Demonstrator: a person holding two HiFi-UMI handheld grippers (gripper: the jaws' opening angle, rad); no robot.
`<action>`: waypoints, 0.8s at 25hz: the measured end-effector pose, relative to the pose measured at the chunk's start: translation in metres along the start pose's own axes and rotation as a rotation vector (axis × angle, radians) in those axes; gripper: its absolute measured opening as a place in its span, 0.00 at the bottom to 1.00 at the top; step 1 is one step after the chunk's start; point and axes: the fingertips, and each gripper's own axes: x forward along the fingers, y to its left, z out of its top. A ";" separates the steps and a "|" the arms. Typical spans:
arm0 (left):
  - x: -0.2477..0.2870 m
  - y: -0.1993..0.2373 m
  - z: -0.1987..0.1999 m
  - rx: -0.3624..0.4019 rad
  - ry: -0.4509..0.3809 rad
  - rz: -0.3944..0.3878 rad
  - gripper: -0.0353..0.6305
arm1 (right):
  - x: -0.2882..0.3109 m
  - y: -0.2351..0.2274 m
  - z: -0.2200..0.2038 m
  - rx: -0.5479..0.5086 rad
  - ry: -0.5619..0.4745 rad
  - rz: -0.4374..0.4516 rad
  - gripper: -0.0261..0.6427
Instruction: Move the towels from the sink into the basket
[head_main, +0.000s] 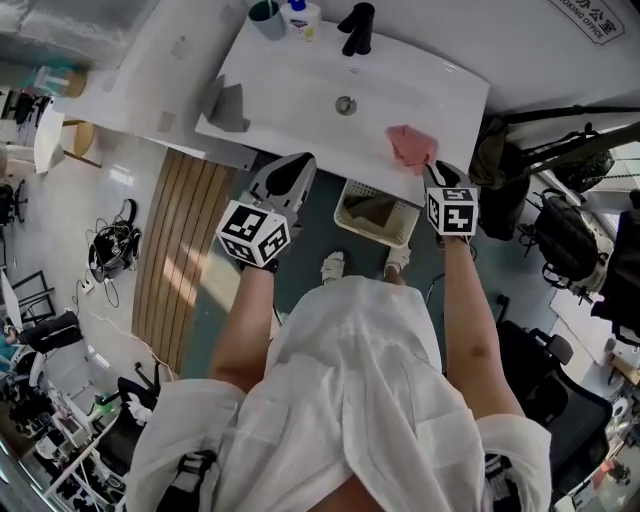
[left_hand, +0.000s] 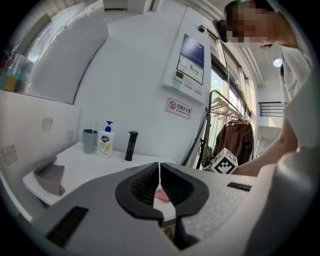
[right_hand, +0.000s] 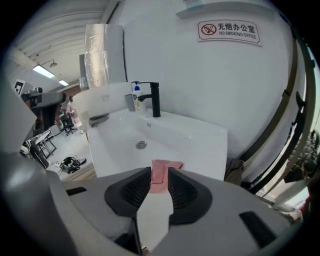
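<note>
A pink towel (head_main: 410, 147) lies crumpled on the front right rim of the white sink (head_main: 300, 90). My right gripper (head_main: 435, 170) is at its near edge; in the right gripper view its jaws (right_hand: 159, 172) stand apart with the pink towel (right_hand: 162, 175) showing in the gap, not pressed. A grey towel (head_main: 232, 108) sits on the sink's left end. My left gripper (head_main: 290, 165) hovers below the sink's front edge, and its jaws (left_hand: 160, 167) are closed with nothing between them. The cream basket (head_main: 372, 236) stands on the floor under the sink's front, between both grippers.
A black faucet (head_main: 358, 27), a soap bottle (head_main: 301, 17) and a grey cup (head_main: 267, 17) stand at the sink's back edge. The person's feet (head_main: 333, 266) are just behind the basket. Dark bags (head_main: 560, 230) crowd the right side, and a wooden slat mat (head_main: 180, 240) lies left.
</note>
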 end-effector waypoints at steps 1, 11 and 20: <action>0.003 0.001 0.000 -0.001 0.001 0.001 0.08 | 0.005 -0.003 0.000 -0.004 0.010 -0.002 0.22; 0.011 0.008 -0.001 -0.008 0.006 0.023 0.08 | 0.034 -0.014 -0.010 -0.030 0.104 -0.015 0.24; 0.003 0.012 -0.003 -0.004 0.010 0.029 0.08 | 0.038 -0.020 -0.012 -0.054 0.134 -0.051 0.14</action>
